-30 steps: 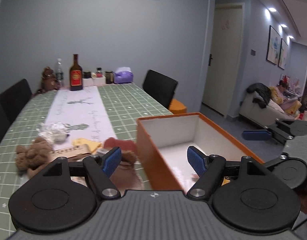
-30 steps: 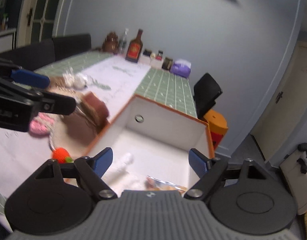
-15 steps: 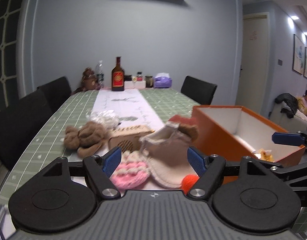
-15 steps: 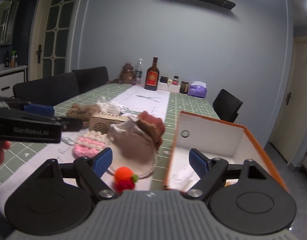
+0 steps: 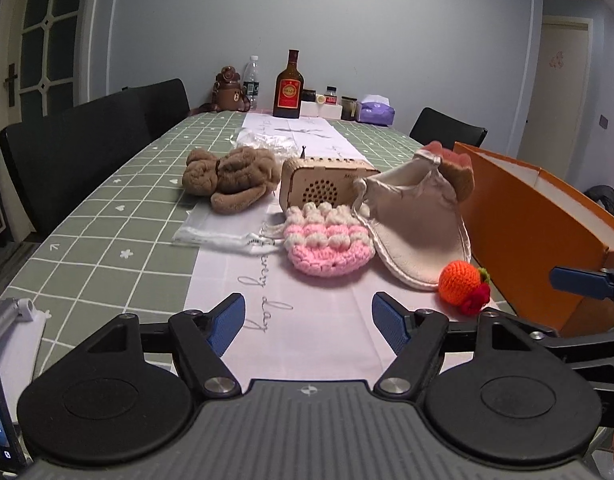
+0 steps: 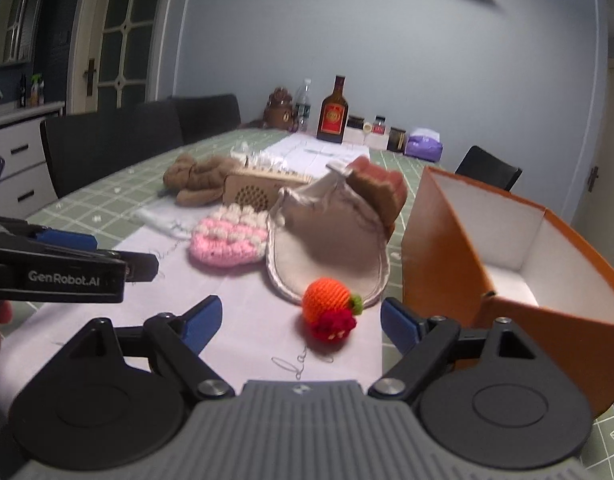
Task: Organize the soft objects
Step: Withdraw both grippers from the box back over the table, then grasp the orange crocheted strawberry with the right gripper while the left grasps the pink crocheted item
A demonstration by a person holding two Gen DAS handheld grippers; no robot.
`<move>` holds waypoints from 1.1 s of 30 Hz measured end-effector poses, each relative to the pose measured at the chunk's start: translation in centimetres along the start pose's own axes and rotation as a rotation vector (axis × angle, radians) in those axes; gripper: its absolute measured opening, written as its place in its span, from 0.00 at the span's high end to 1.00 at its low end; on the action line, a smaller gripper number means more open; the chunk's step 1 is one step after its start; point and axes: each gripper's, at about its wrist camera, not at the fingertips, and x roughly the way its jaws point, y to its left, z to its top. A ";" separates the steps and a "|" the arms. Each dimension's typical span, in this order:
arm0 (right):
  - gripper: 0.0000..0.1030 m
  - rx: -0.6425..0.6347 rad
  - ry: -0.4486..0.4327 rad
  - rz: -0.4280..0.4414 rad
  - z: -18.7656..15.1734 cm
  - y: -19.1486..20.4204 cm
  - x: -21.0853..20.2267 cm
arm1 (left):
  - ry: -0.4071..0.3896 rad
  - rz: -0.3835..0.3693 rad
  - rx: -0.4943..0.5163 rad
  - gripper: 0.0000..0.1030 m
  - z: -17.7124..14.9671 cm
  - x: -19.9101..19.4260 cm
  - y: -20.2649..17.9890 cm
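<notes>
A pink and cream crocheted pouch (image 5: 327, 242) lies flat on the pale runner, touching the beige drawstring bag (image 5: 417, 216) on its right; the bag slumps with its mouth propped up against a brown and pink plush piece (image 5: 453, 164); an orange crocheted fruit (image 5: 461, 282) with red and green trim sits at the bag's near edge, just beside the open orange box (image 5: 527, 232); a brown plush toy (image 5: 229, 178) sprawls farther back, left of the others

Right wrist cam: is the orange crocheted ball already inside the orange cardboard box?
No, the orange crocheted ball lies on the pale table runner, left of the orange cardboard box.
</notes>
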 end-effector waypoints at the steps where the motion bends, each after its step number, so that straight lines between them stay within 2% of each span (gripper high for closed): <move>1: 0.18 -0.004 0.011 0.001 0.0 0.0 0.4 | 0.003 0.000 0.001 0.19 0.0 0.1 0.1; 3: 0.18 -0.007 0.028 -0.001 0.1 0.1 1.2 | 0.014 0.000 0.001 0.20 -0.1 0.5 0.2; 6: 0.25 -0.009 0.050 0.001 0.3 0.1 2.4 | 0.025 -0.014 0.002 0.21 0.2 1.2 0.3; 14: 0.27 -0.083 0.048 -0.070 1.1 0.2 5.7 | 0.053 -0.028 -0.015 0.22 1.9 3.6 0.1; 17: 0.34 -0.096 0.068 -0.088 1.3 -0.2 7.2 | 0.057 -0.019 -0.032 0.21 2.7 4.7 0.0; 20: 0.42 -0.074 0.107 -0.070 1.4 -0.6 8.5 | 0.080 -0.012 -0.052 0.20 3.4 6.3 0.0; 22: 0.53 -0.079 0.133 -0.062 1.4 -0.8 9.2 | 0.103 -0.012 -0.079 0.20 3.6 7.2 0.3; 25: 0.54 -0.060 0.141 -0.053 1.6 -1.3 9.4 | 0.128 -0.020 -0.122 0.20 4.0 8.3 0.7; 27: 0.54 -0.081 0.102 -0.066 2.1 -1.1 8.9 | 0.136 -0.020 -0.144 0.21 4.3 9.1 1.1; 30: 0.54 -0.135 0.045 -0.048 3.2 -0.4 8.7 | 0.165 0.000 -0.206 0.29 4.7 10.7 1.8; 33: 0.54 -0.112 0.058 -0.029 3.7 -0.5 10.0 | 0.170 -0.006 -0.245 0.31 4.8 11.9 2.2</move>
